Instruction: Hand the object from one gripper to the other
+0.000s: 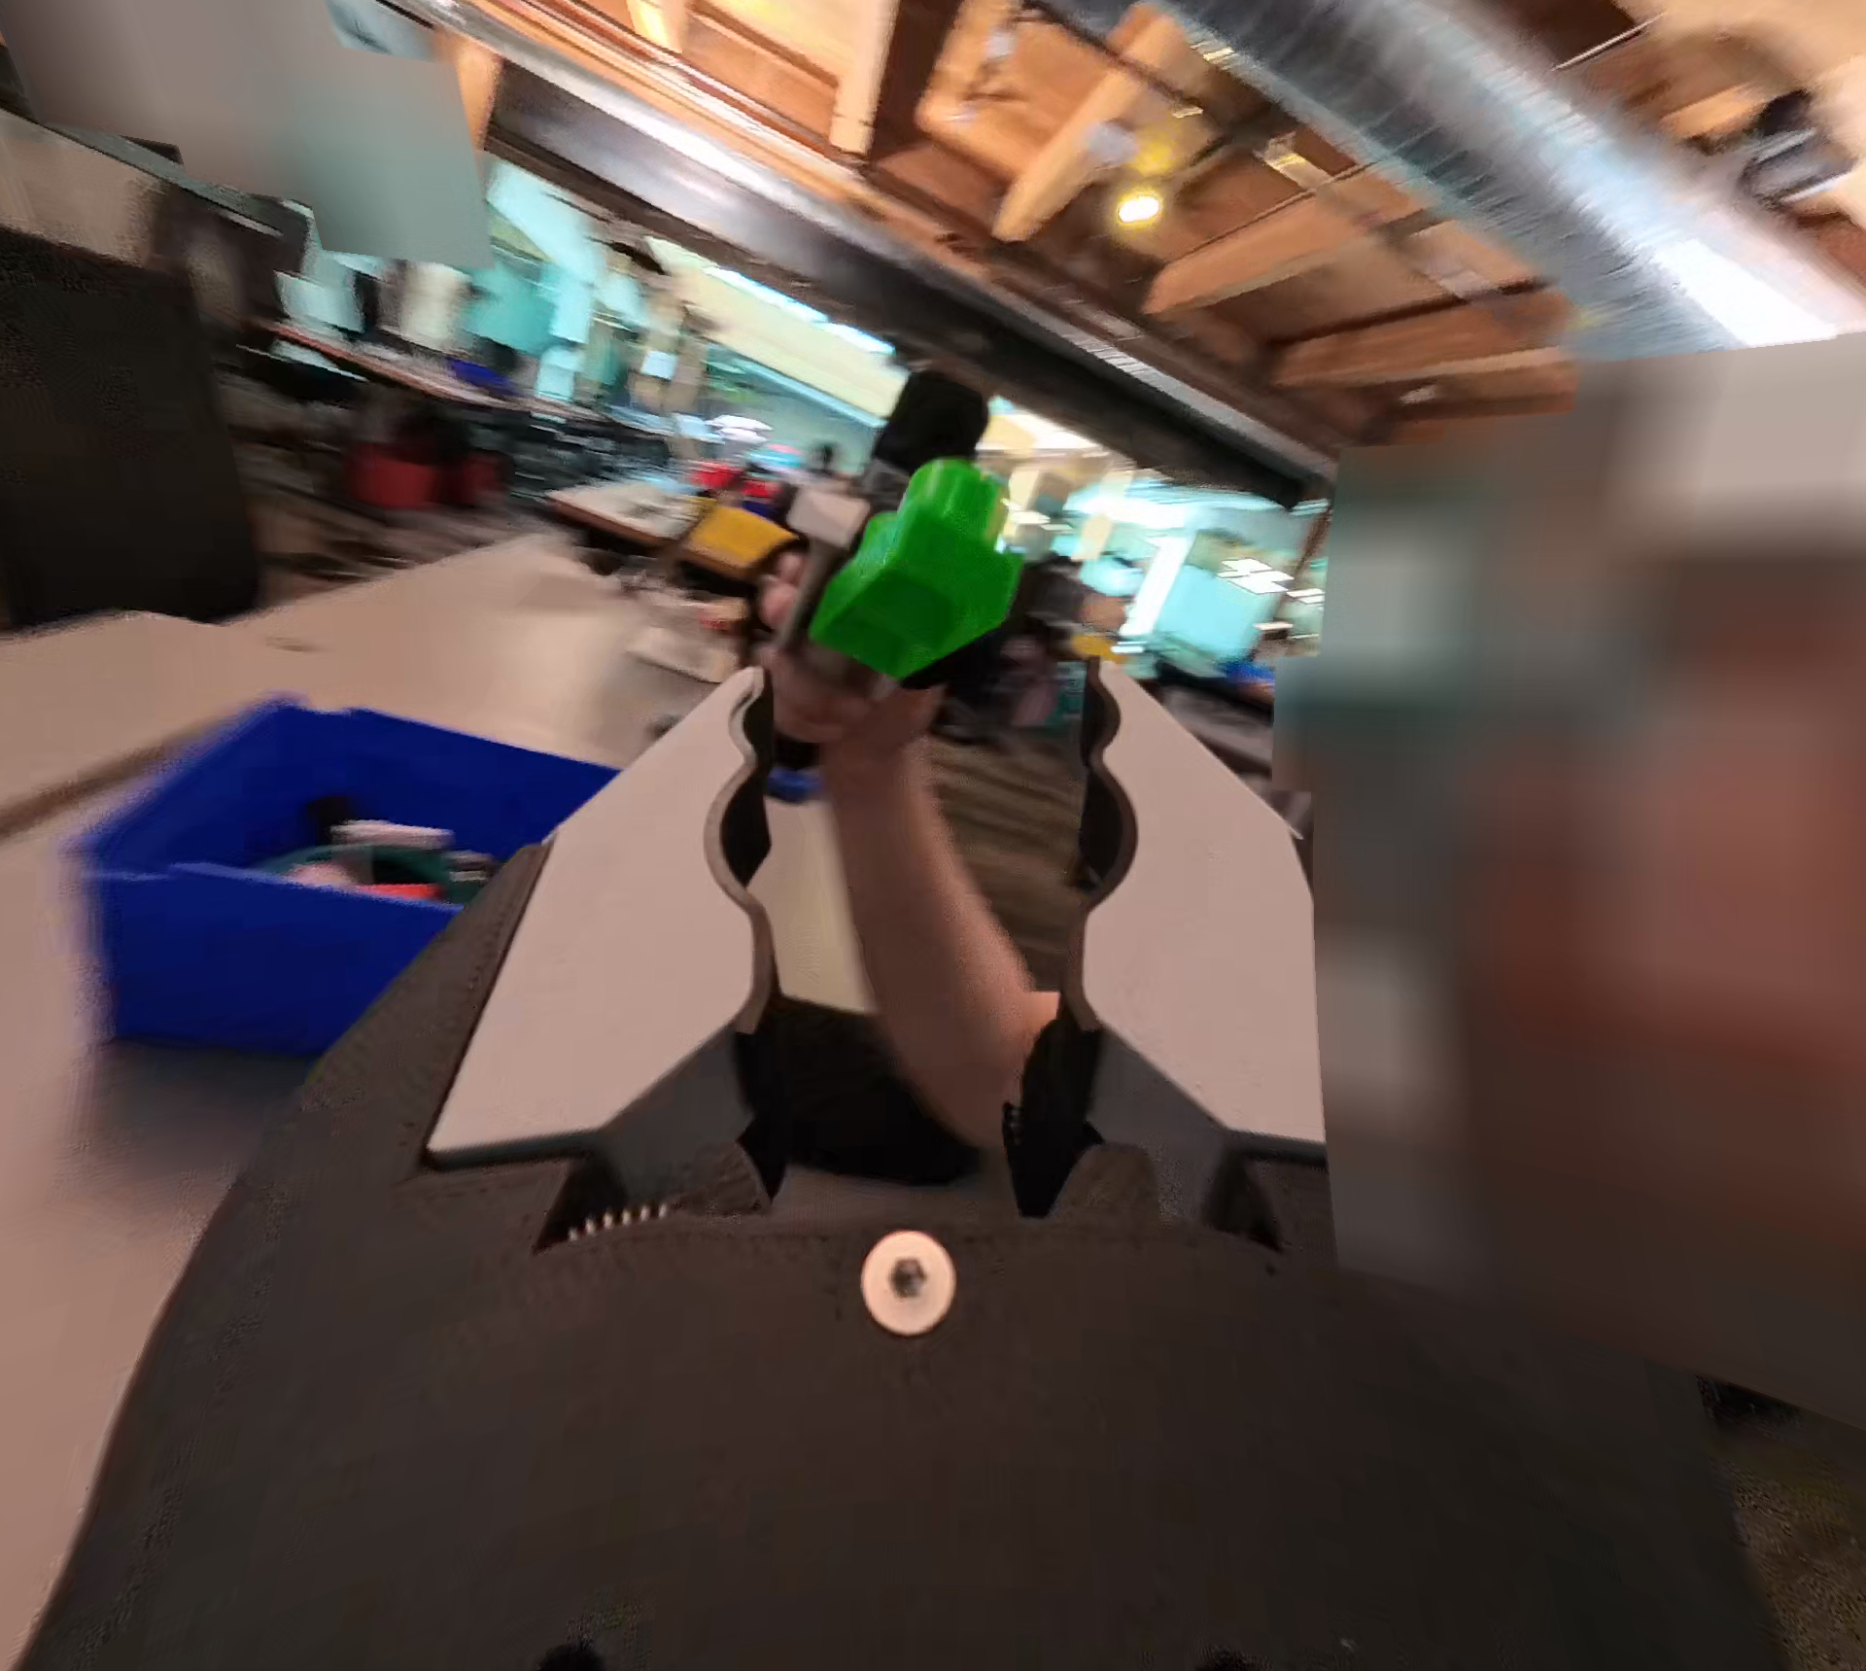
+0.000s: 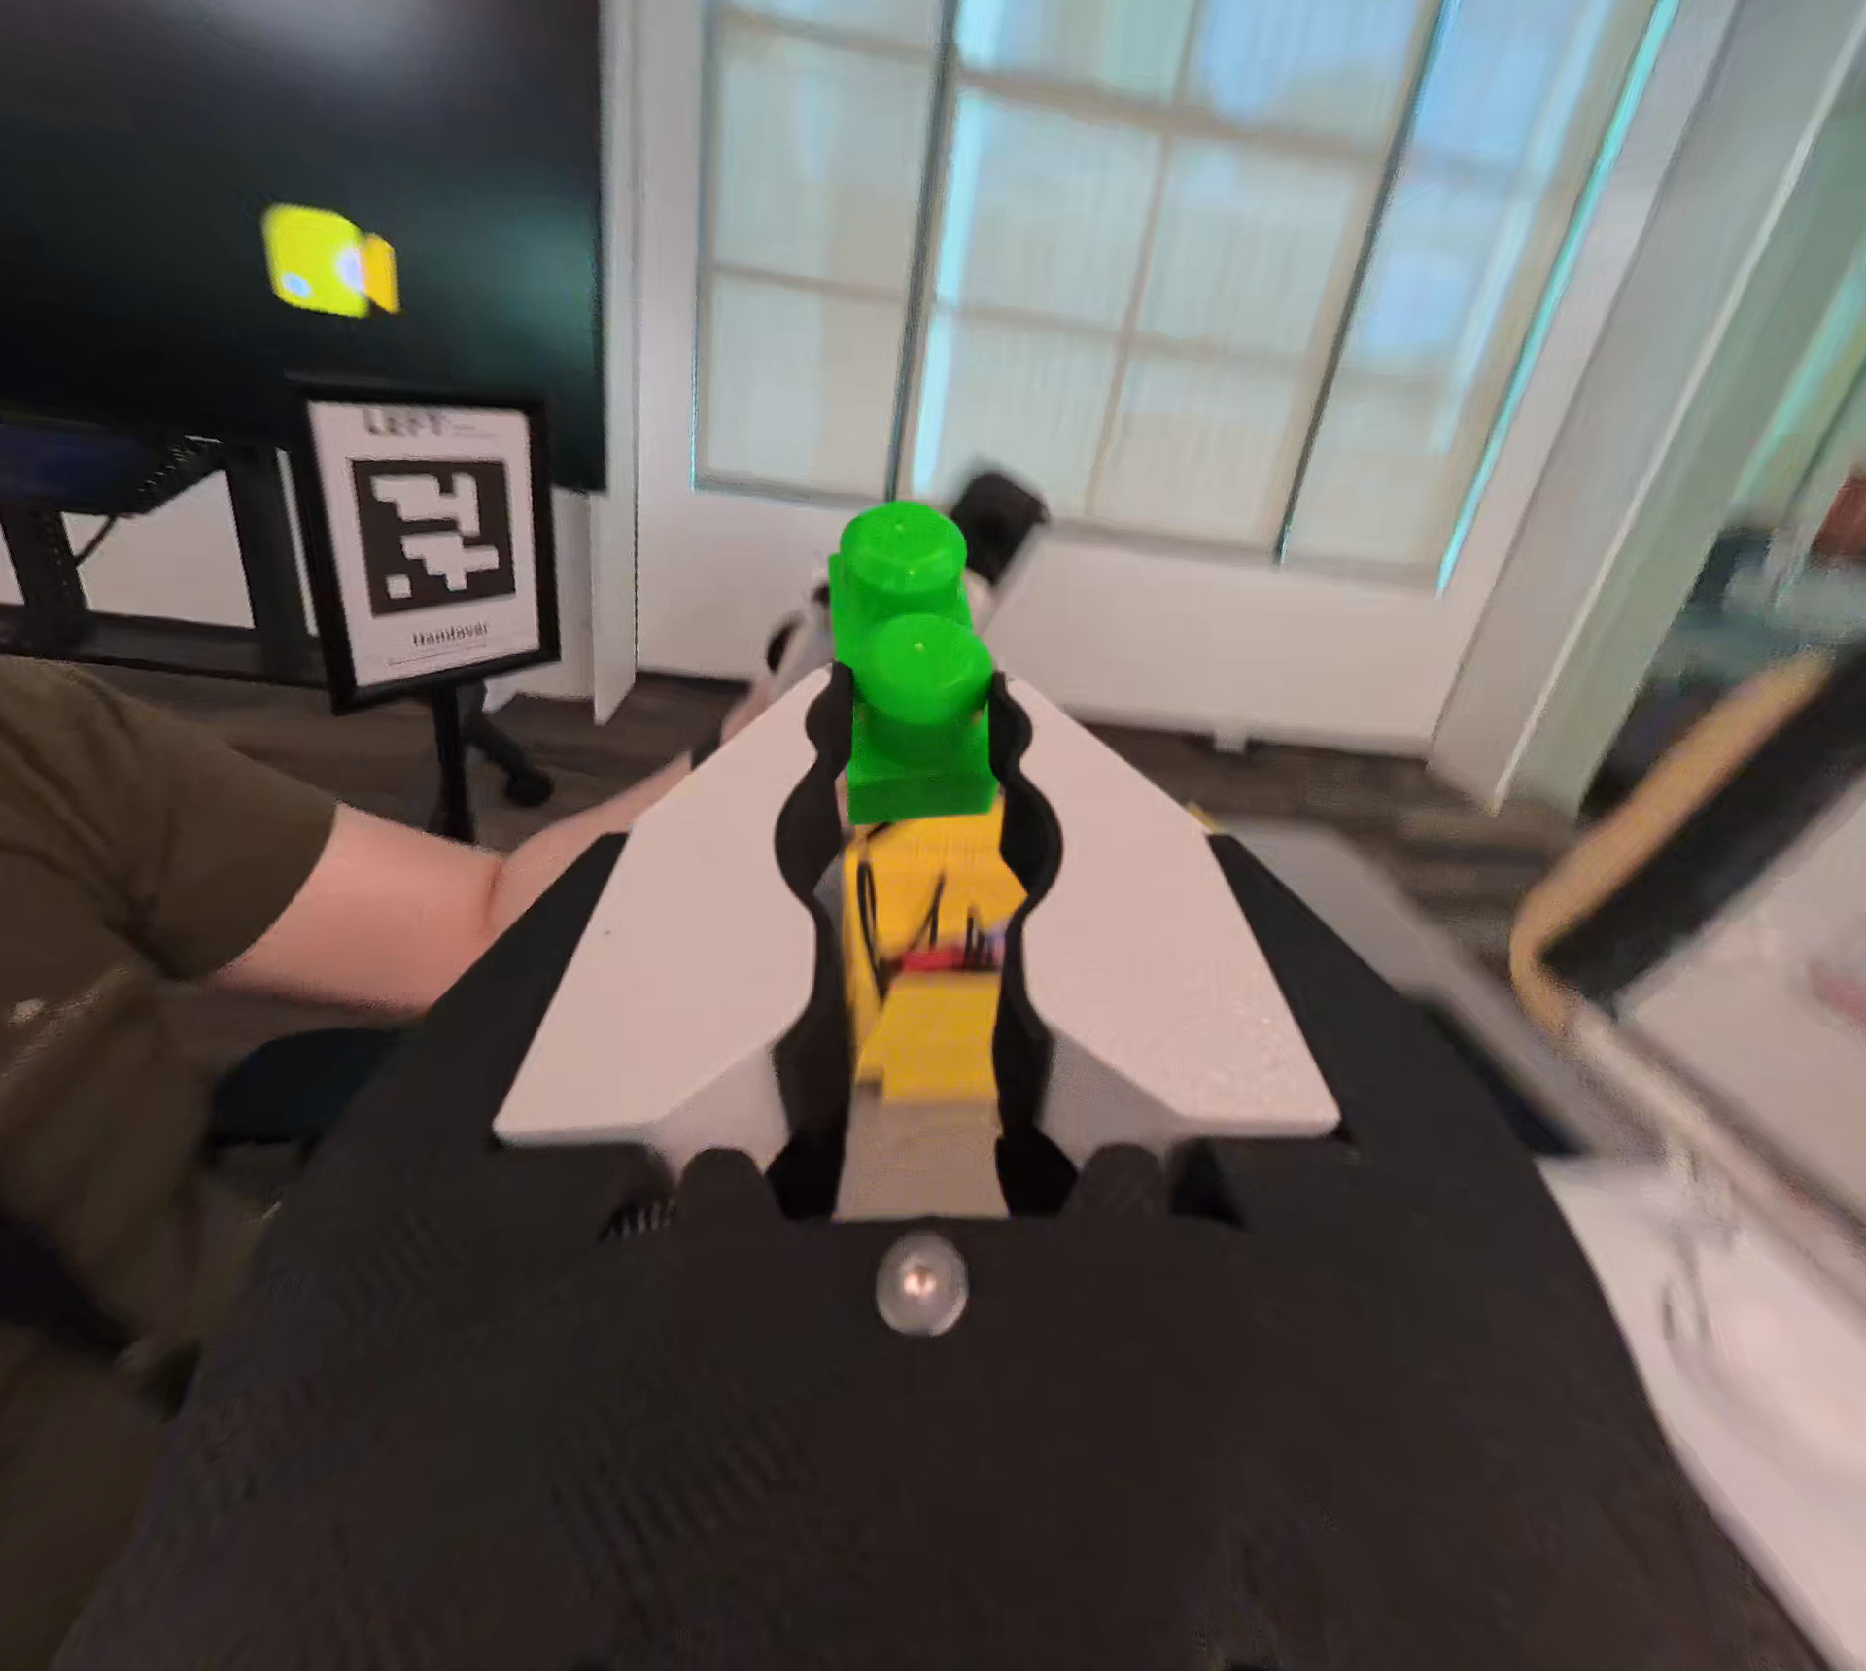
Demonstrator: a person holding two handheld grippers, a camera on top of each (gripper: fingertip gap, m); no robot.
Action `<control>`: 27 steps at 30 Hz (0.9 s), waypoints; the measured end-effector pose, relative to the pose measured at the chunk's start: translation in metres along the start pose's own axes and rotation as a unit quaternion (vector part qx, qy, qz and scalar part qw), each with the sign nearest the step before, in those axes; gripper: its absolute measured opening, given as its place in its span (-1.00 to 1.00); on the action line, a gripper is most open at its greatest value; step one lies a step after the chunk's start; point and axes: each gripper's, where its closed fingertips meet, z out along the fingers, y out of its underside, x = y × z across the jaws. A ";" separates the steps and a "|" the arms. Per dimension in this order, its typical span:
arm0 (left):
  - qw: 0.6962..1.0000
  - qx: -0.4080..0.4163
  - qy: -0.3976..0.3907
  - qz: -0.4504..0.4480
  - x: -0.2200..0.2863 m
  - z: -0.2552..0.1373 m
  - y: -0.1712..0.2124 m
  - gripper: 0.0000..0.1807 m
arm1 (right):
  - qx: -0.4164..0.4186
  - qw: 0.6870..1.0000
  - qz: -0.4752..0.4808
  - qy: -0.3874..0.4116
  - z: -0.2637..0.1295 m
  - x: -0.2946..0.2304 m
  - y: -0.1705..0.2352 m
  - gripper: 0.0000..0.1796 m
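A bright green two-stud brick (image 2: 914, 693) is clamped between the tips of my right gripper (image 2: 917, 714), its far stud sticking out past the fingertips. The same green brick (image 1: 914, 587) shows in the left wrist view, held up in the air by the other gripper just beyond my left gripper's tips. My left gripper (image 1: 924, 693) is open and empty, its jaws wide apart, pointing at the brick without touching it. A person's forearm (image 1: 939, 916) shows between the left jaws. The other gripper's yellow body (image 2: 934, 966) shows between the right jaws.
A blue bin (image 1: 283, 865) with several small items stands on the white table (image 1: 424, 643) at the left. A framed marker sign on a stand (image 2: 434, 542) and a dark screen (image 2: 303, 108) are at the left in the right wrist view. A person's arm (image 2: 384, 905) reaches in there. Some 8 cm of space lies between my two pairs of fingers.
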 end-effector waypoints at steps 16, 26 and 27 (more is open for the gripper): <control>0.948 -0.207 -0.177 0.168 -0.066 0.038 0.083 -0.47 | -0.271 0.945 0.184 -0.020 -0.030 0.017 0.114 -0.72; 0.955 -0.214 -0.147 0.143 -0.065 0.036 0.089 -0.70 | -0.281 0.953 0.108 -0.026 -0.022 0.009 0.111 -0.71; 0.958 -0.199 -0.148 0.144 -0.064 0.036 0.084 -0.70 | -0.267 0.960 0.084 -0.019 -0.020 0.011 0.106 -0.71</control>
